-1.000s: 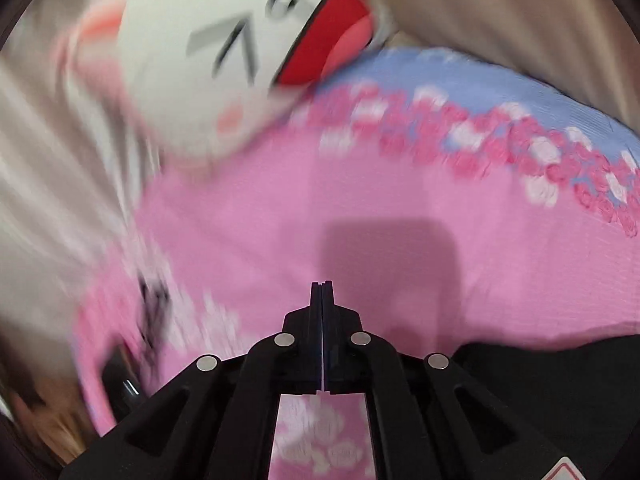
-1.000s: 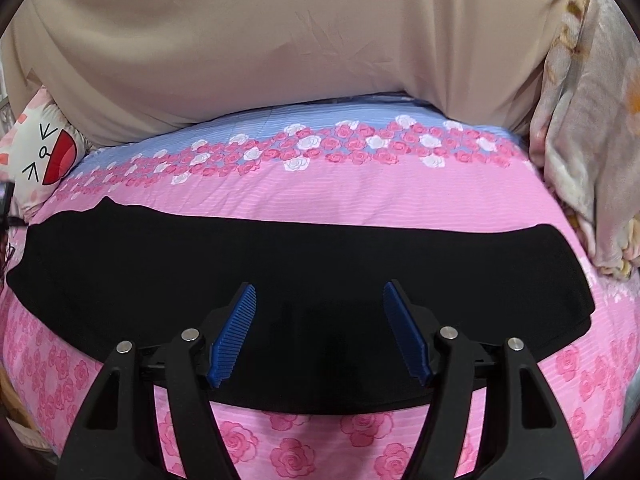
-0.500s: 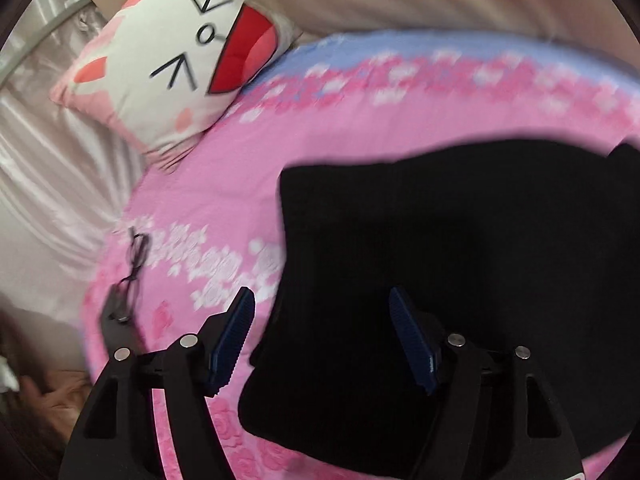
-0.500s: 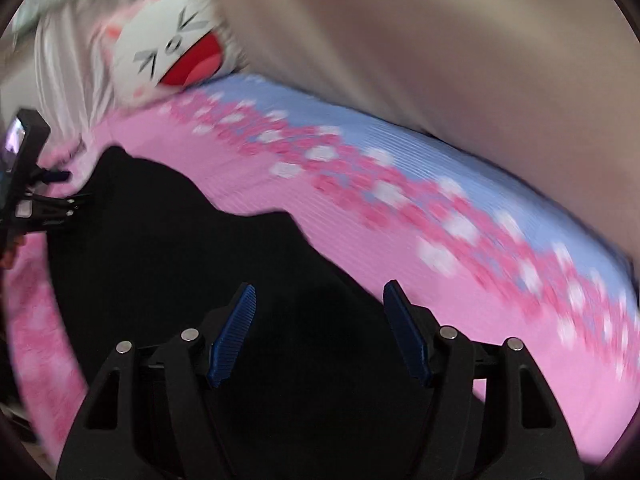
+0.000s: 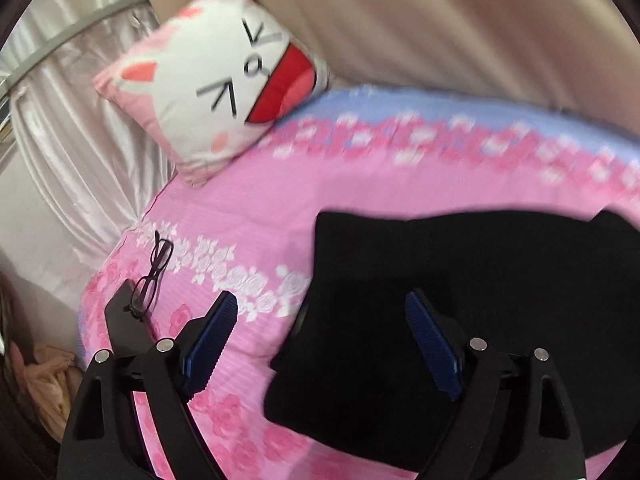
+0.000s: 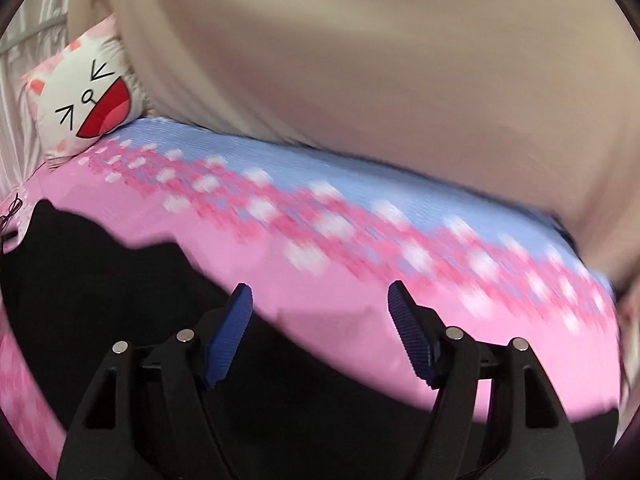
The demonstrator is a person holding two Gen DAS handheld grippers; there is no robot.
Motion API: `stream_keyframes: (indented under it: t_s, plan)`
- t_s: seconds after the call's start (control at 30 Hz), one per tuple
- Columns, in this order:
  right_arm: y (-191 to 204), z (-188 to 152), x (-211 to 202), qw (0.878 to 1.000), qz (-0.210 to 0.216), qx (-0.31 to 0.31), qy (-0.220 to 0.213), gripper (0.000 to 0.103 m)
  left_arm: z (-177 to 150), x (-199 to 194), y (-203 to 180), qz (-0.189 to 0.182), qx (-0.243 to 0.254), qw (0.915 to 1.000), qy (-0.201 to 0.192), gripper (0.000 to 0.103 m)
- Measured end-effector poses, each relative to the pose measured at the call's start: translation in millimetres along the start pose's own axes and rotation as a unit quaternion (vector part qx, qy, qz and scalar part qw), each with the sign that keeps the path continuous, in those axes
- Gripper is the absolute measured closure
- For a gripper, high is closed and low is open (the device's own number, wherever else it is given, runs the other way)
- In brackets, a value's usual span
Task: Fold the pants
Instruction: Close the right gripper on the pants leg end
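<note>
The bed [image 5: 248,200] wears a pink rose-print sheet. Black pants [image 5: 480,300] lie flat on it, filling the left wrist view from 2 to 5 o'clock. A cat-face pillow [image 5: 224,80] sits at 11 o'clock. Glasses [image 5: 154,276] lie at 8 o'clock. The left gripper [image 5: 320,320] has its jaws opening, gripping nothing. The right gripper [image 6: 320,312] has its jaws opening too, empty above the pants' edge.
</note>
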State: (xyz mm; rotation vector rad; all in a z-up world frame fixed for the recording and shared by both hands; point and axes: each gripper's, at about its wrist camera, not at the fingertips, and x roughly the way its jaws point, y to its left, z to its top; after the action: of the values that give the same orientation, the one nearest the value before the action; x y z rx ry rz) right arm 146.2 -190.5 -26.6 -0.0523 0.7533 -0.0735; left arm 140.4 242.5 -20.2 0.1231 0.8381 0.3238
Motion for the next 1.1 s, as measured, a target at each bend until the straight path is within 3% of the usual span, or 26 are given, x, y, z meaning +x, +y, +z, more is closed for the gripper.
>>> stream_keyframes:
  t_s: [0.13,0.23,0.27,0.33,0.43,0.5,0.53,0.57,0.6,0.63,0.67,0.9,0.97,1.1]
  plan:
    - [-73.4,-83.2,-37.2,0.996,-0.065,0.037,0.055,0.035,-0.1,-37.5,-32.6,-0.05,-0.003,0.9985,-0.023,0.019]
    - [-145.2,-140.1,-53.5,0.983,-0.123,0.092,0.102,0.035,-4.8,-52.2,-68.5,-0.074,0.016,0.9969,-0.023,0.019]
    - [-172.8,-157.5,-61.9,0.979,-0.129,0.118,0.106,0.028,-7.0,-54.4,-77.8,-0.082,0.02,0.9962,-0.021,0.019]
    - [-215.0,-178.9,-81.7,0.971,-0.125,0.176,0.101,0.028,-13.3,-62.3,-104.2,-0.099,0.032,0.9945,-0.013,0.019]
    - [-269.4,-202.6,-123.6,0.953,-0.179,0.228,0.081,0.029,-22.8,-73.8,-135.6,-0.114,0.05,0.9922,-0.005,0.019]
    - [-301.6,-216.4,-147.8,0.945,-0.166,0.277,0.053,0.029,-28.7,-79.2,-153.8,-0.121,0.059,0.9909,0.0,0.019]
    - [-313.8,-221.0,-155.6,0.942,-0.158,0.294,0.044,0.034,-30.7,-81.0,-163.0,-0.125,0.064,0.9901,0.004,0.019]
    - [-324.3,-224.8,-160.4,0.94,-0.148,0.304,0.039,0.048,-33.7,-83.4,-176.4,-0.131,0.07,0.9888,0.01,0.019]
    - [-329.2,-224.9,-159.3,0.94,-0.144,0.307,0.038,0.056,-35.9,-85.1,-188.8,-0.135,0.077,0.9878,0.014,0.019]
    - [-333.7,-224.6,-156.5,0.941,-0.137,0.308,0.041,0.072,-36.7,-85.9,-195.3,-0.137,0.081,0.9872,0.016,0.019]
    - [-336.3,-223.8,-151.3,0.942,-0.133,0.306,0.046,0.077,-38.9,-88.9,-208.6,-0.14,0.088,0.9861,0.019,0.019]
    - [-360.2,-225.3,-113.8,0.943,-0.111,0.307,0.071,0.078,-47.4,-110.4,-260.5,-0.161,0.128,0.9785,0.018,0.019]
    - [-351.6,-222.3,-118.5,0.948,-0.11,0.292,0.068,0.09,-47.5,-114.7,-269.0,-0.16,0.137,0.9775,0.015,0.019]
    - [-345.0,-221.9,-144.3,0.951,-0.114,0.285,0.045,0.091,-45.8,-114.4,-275.3,-0.155,0.142,0.9775,0.014,0.015]
